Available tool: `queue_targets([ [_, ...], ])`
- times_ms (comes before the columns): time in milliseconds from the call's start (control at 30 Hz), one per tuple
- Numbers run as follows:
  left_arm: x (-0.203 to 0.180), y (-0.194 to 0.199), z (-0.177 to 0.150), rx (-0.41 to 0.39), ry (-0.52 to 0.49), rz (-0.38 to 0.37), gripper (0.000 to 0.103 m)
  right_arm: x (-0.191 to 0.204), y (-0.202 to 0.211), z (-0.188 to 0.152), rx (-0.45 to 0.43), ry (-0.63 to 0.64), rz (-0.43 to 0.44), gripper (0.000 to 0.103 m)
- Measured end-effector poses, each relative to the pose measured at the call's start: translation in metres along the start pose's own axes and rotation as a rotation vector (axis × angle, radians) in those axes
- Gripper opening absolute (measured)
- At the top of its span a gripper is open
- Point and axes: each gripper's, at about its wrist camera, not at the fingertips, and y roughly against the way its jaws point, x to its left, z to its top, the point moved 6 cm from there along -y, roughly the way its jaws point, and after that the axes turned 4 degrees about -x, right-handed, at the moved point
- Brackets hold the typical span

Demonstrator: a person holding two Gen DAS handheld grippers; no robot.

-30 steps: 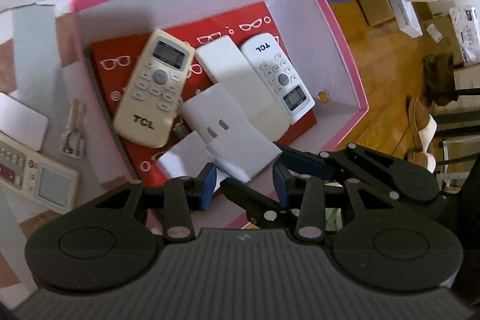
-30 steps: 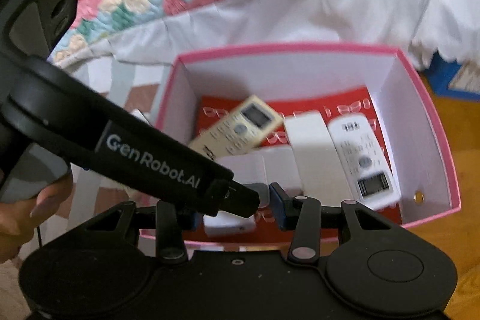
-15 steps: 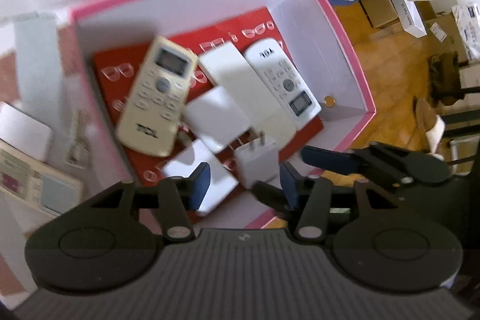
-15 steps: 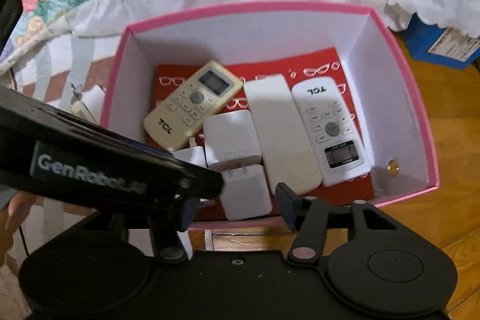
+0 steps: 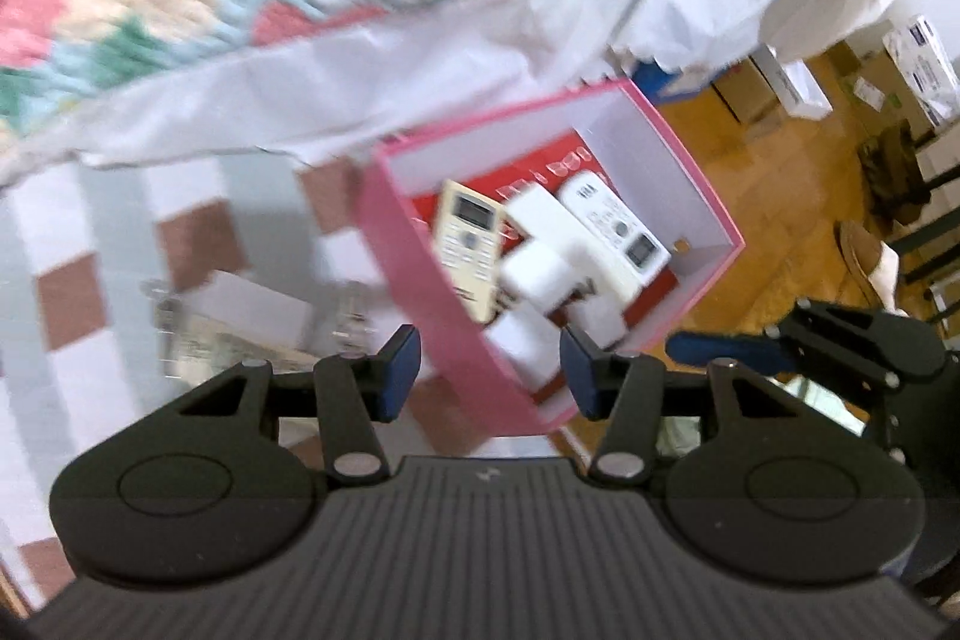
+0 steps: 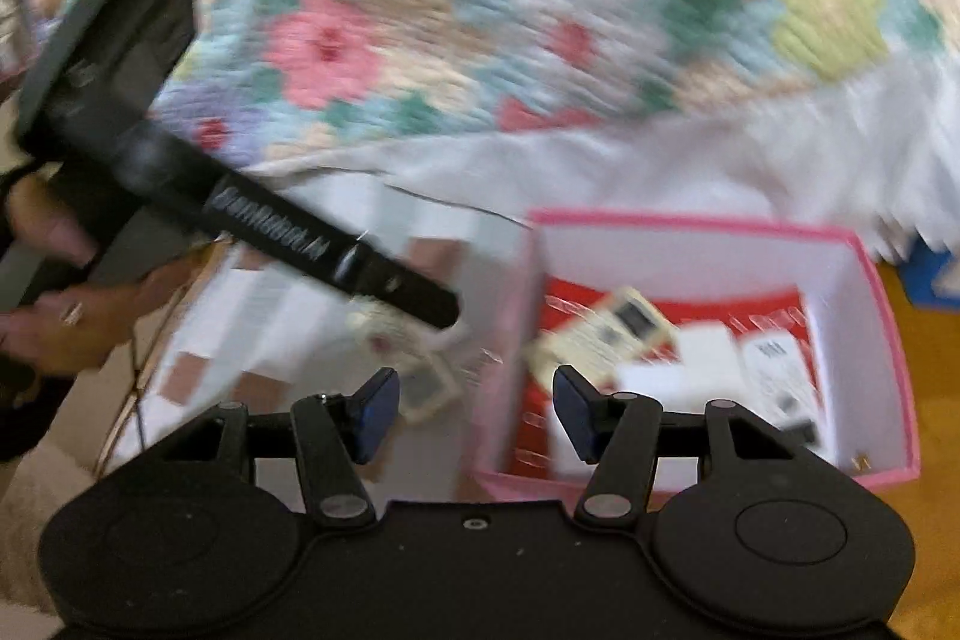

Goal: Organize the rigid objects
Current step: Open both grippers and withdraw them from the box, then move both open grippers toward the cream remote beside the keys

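The pink box (image 5: 420, 280) holds a cream remote (image 5: 468, 244), a white remote (image 5: 618, 226), a white flat case (image 5: 540, 214) and white charger blocks (image 5: 534, 274) on a red card. My left gripper (image 5: 489, 370) is open and empty, above the box's near left wall. My right gripper (image 6: 474, 412) is open and empty, left of the box (image 6: 708, 226). Another cream remote (image 6: 414, 364) lies blurred on the checked cloth just beyond my right gripper. The left tool's body (image 6: 270, 232) crosses the right wrist view.
A checked cloth (image 5: 120, 232) carries a white flat item (image 5: 252, 304) and small metal bits (image 5: 162, 316). A flowered quilt (image 6: 480, 10) and white sheet (image 5: 360, 58) lie behind. Wooden floor with cartons (image 5: 798, 82) is to the right.
Both grippers have pulled back and swung left, away from the box. The white charger block that my left gripper held a second ago now lies in the box. Both views are blurred.
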Motion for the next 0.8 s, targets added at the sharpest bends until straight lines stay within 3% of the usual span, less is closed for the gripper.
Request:
queue_targets([
  [233,0.057,0.045,-0.028,-0.091,0.057,0.057,0.054,0.065,-0.026,0.004,-0.028,0.109,0.123,0.063],
  [267,0.066,0.045,-0.035,-0.095,0.071,0.06,0.054,0.072,-0.034,0.002,-0.024,0.113,0.143,0.066],
  [300,0.075,0.044,-0.042,-0.098,0.088,0.061,0.054,0.078,-0.043,-0.001,-0.013,0.123,0.15,0.078],
  [333,0.081,0.042,-0.049,-0.098,0.109,0.062,0.055,0.085,-0.05,-0.004,-0.01,0.14,0.147,0.082],
  [667,0.146,-0.011,-0.098,-0.106,0.301,0.069,0.057,0.09,-0.149,-0.039,-0.006,0.349,-0.023,0.084],
  [800,0.159,-0.042,-0.108,-0.111,0.319,0.074,0.058,0.08,-0.188,-0.047,0.068,0.412,-0.104,0.084],
])
